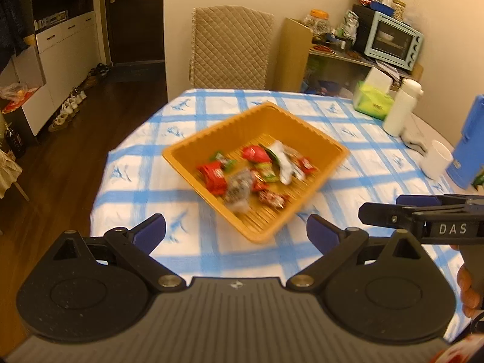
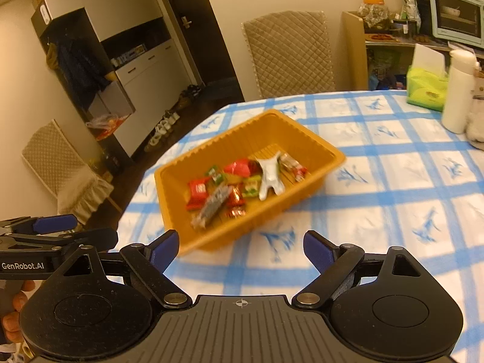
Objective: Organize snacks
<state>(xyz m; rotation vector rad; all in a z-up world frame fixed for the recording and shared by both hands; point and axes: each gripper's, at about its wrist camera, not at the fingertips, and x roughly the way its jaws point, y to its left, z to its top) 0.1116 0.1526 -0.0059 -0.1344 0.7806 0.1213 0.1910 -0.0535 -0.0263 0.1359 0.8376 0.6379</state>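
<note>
We hold the left gripper (image 1: 236, 231) and right gripper (image 2: 240, 249) with jaws apart and empty, short of the snack-filled tray (image 1: 193, 148) near the table's (image 1: 363, 139) near edge.

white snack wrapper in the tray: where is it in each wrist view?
Left wrist: white wrapper lies right of centre, inside the orange tray.
Right wrist: near centre, at the tray's right end.
Shared landmark: quilted chair back behind the table.
</note>
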